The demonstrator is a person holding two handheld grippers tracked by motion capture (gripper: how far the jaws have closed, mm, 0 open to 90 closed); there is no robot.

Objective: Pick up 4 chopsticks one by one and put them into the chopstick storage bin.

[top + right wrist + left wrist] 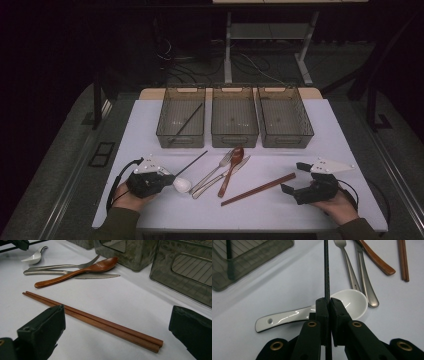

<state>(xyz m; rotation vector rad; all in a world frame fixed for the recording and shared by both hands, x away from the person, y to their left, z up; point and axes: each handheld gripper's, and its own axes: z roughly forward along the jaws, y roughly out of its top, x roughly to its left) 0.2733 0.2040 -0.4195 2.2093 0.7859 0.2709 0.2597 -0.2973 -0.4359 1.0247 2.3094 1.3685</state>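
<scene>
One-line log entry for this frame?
left gripper: shut on black chopstick | right gripper: open beside wooden chopsticks | left bin: one black chopstick

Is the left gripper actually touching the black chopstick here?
Touching. The left gripper view shows the left gripper with jaws pressed shut on the black chopstick.
</scene>
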